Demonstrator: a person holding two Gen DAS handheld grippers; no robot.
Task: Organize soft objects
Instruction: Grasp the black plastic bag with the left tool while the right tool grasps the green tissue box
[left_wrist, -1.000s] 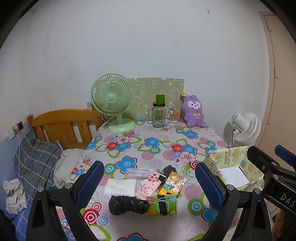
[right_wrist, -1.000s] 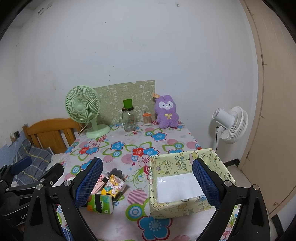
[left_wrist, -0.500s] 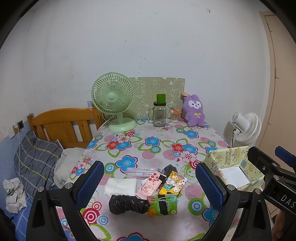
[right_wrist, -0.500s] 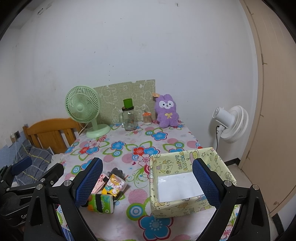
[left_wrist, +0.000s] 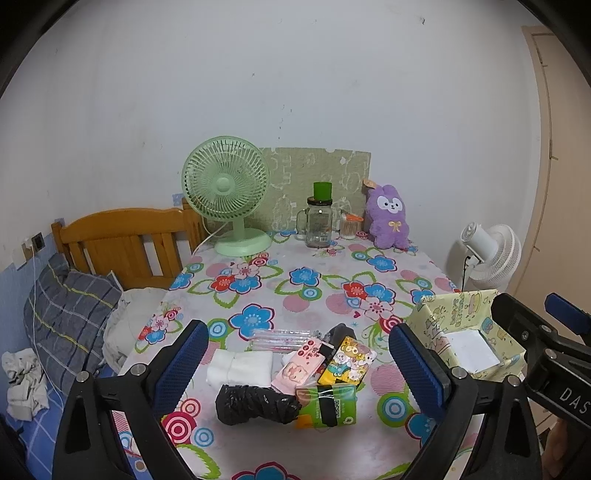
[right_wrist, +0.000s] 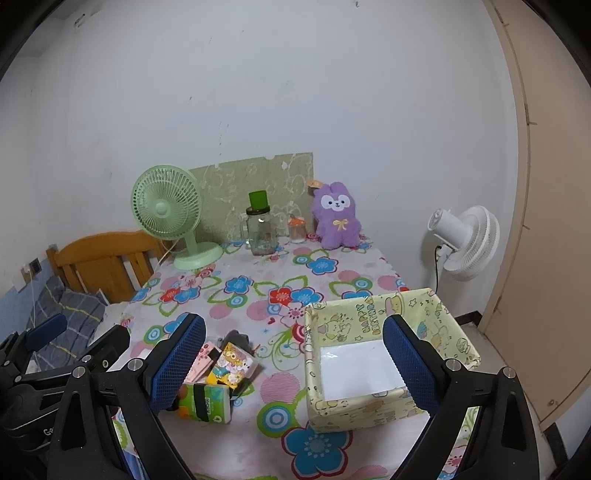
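A pile of small items lies near the table's front edge: a black bundle (left_wrist: 255, 404), a folded white cloth (left_wrist: 239, 368), a green tissue pack (left_wrist: 327, 406), a pink pack (left_wrist: 301, 367) and a yellow cartoon pack (left_wrist: 347, 365). My left gripper (left_wrist: 299, 365) is open and empty, hovering above and in front of the pile. A yellow patterned box (right_wrist: 384, 354), open and empty with a white floor, stands right of the pile. My right gripper (right_wrist: 291, 365) is open and empty, in front of the box and the tissue pack (right_wrist: 207, 402).
At the table's back stand a green desk fan (left_wrist: 227, 199), a glass jar with a green cup (left_wrist: 319, 221), a small jar (left_wrist: 348, 227) and a purple plush rabbit (left_wrist: 388, 218). A wooden bed headboard (left_wrist: 122, 243) is left, a white floor fan (left_wrist: 487, 254) right.
Both grippers have barely drifted; the views have shifted only slightly. Nothing on the table has moved.
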